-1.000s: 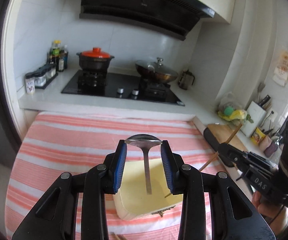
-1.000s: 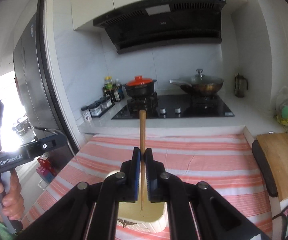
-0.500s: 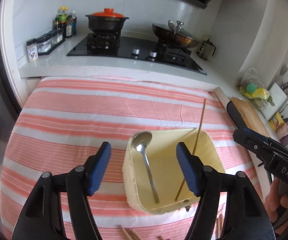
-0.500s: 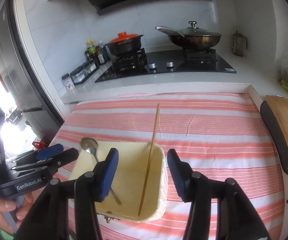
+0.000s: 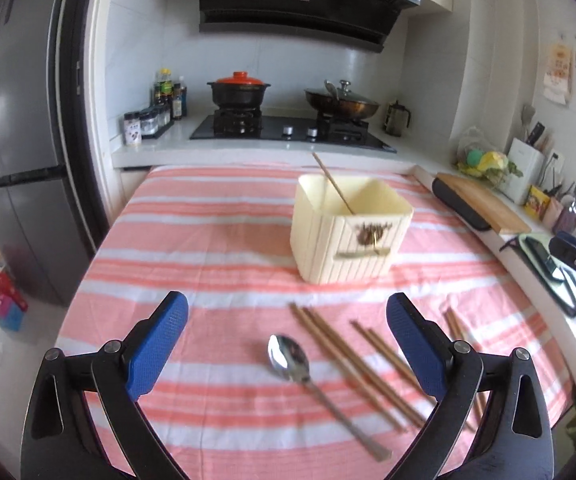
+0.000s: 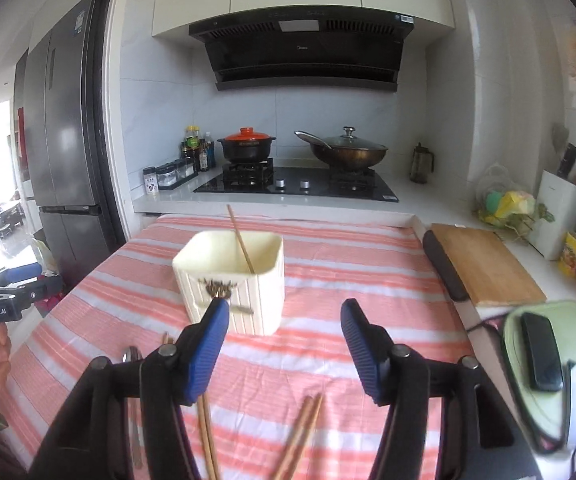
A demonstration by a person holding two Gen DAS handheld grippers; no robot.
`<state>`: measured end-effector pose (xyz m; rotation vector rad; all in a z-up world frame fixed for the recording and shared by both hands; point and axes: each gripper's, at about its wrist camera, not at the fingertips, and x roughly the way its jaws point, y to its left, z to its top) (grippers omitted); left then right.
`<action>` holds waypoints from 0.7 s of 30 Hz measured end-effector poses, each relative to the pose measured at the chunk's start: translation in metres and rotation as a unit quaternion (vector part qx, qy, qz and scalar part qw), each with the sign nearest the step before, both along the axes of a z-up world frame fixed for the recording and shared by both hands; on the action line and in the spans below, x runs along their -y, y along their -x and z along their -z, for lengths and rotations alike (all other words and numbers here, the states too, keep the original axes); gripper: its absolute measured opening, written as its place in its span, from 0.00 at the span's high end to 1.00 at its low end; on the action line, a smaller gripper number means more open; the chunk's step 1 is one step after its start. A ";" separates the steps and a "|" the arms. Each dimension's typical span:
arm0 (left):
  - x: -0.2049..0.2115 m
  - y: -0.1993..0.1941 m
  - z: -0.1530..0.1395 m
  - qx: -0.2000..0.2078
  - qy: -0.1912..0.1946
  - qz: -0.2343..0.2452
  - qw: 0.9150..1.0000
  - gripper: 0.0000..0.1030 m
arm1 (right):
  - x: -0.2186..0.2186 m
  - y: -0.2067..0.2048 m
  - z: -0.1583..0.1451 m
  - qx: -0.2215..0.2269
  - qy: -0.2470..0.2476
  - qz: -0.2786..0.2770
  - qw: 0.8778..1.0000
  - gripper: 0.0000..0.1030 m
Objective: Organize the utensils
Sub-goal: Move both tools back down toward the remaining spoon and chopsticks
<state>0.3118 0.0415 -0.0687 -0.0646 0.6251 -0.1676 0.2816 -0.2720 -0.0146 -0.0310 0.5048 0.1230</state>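
Both tools have just been opening with nothing between the pads, the left tool point(image 5: 287, 344) over the spoon point(image 5: 290, 357) and the right tool point(image 6: 284, 344) by loose chopsticks point(image 6: 300, 434), all lying just in front of the cream holder point(image 5: 348, 232), probably next to go in.

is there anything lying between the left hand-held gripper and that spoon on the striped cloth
Nothing visible. The left hand-held gripper has just been opening and stands wide, and the spoon lies on bare cloth in front of its pads. The nearest chopsticks lie alongside to the right, not across it.
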 end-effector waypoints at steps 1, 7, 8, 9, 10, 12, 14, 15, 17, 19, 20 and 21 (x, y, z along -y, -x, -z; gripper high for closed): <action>0.000 0.013 0.011 -0.006 -0.004 -0.004 1.000 0.03 | 0.000 0.017 0.010 -0.003 -0.004 0.009 1.000 0.42; 0.014 0.067 0.077 -0.053 -0.022 0.012 0.998 0.04 | -0.002 0.093 0.068 -0.001 0.011 0.068 0.998 0.42; 0.017 0.071 0.087 -0.059 -0.028 0.012 0.998 0.04 | -0.003 0.101 0.077 0.004 0.028 0.072 0.997 0.42; 0.021 0.074 0.096 -0.064 -0.037 0.010 0.997 0.04 | -0.003 0.106 0.086 0.007 0.044 0.076 0.996 0.42; 0.024 0.073 0.104 -0.071 -0.044 0.010 0.996 0.03 | -0.001 0.110 0.094 0.008 0.053 0.077 0.996 0.42; 0.027 0.069 0.120 -0.083 -0.057 0.008 0.995 0.02 | 0.003 0.109 0.109 -0.004 0.061 0.079 0.995 0.41; 0.024 0.063 0.130 -0.092 -0.071 -0.007 0.993 0.01 | 0.010 0.107 0.122 -0.022 0.058 0.080 0.995 0.41; 0.023 0.058 0.135 -0.097 -0.077 -0.011 0.992 0.01 | 0.013 0.106 0.125 -0.027 0.058 0.083 0.995 0.41; 0.018 0.049 0.142 -0.111 -0.078 -0.018 0.991 0.01 | 0.020 0.103 0.132 -0.031 0.058 0.085 0.994 0.41; 0.011 0.040 0.148 -0.139 -0.058 -0.018 0.988 0.01 | 0.026 0.099 0.137 -0.034 0.059 0.086 0.994 0.41; 0.008 0.036 0.152 -0.156 -0.050 -0.018 0.986 0.01 | 0.028 0.097 0.141 -0.040 0.058 0.087 0.994 0.41; 0.007 0.036 0.155 -0.160 -0.050 -0.019 0.986 0.01 | 0.031 0.094 0.144 -0.046 0.056 0.086 0.994 0.41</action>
